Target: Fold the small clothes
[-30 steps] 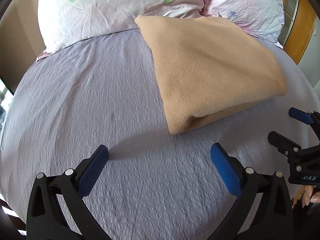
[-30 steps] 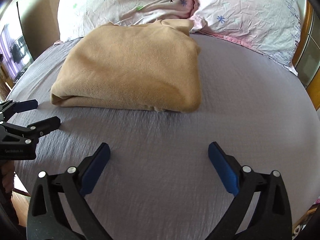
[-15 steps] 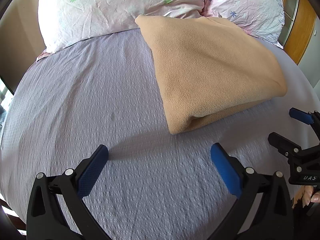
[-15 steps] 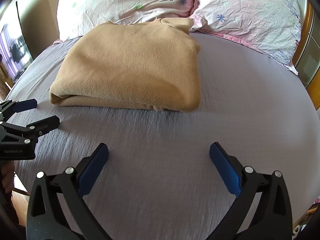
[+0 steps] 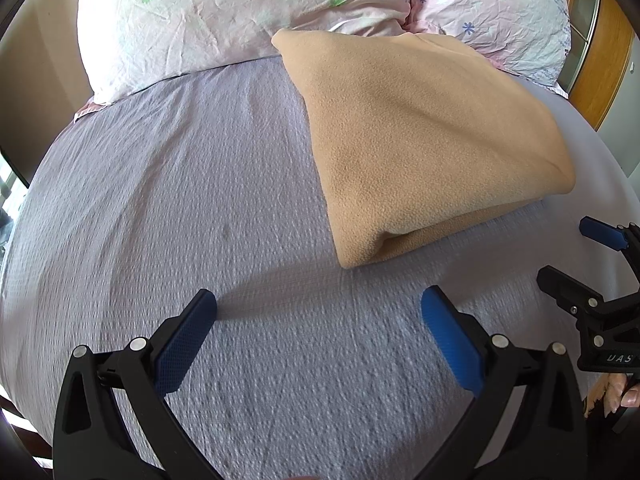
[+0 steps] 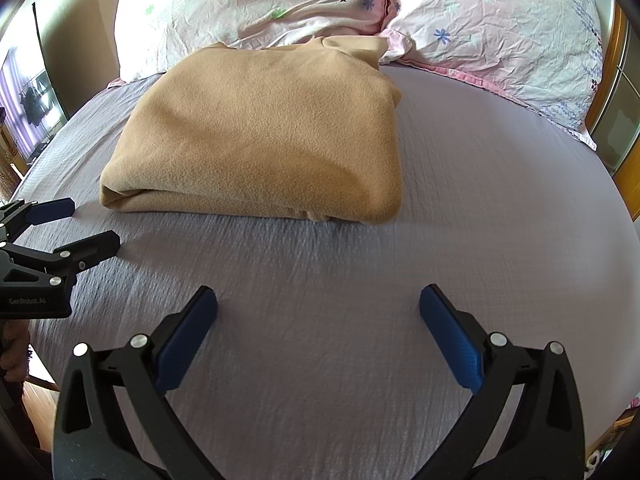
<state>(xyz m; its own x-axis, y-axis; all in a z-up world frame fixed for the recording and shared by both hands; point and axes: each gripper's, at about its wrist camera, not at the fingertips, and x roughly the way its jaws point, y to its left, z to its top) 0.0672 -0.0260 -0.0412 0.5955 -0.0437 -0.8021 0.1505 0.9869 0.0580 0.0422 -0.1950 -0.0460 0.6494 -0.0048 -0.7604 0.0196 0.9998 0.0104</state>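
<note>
While nothing is gripped yet, the risk, as I judge it, is that a pinch at the thick near edge of the tan fleece garment [image 6: 256,132] catches only the top layer, so the stacked folds slide apart on the lilac bed sheet [image 5: 160,200]. At the left, the left tongs [image 5: 318,316] hover spread wide over bare sheet, holding and touching nothing. The garment lies folded mid-bed, its far edge against the floral pillows [image 6: 280,4]. At the right, the right tongs [image 6: 318,316] are equally splayed, empty, near the garment's near edge.
</note>
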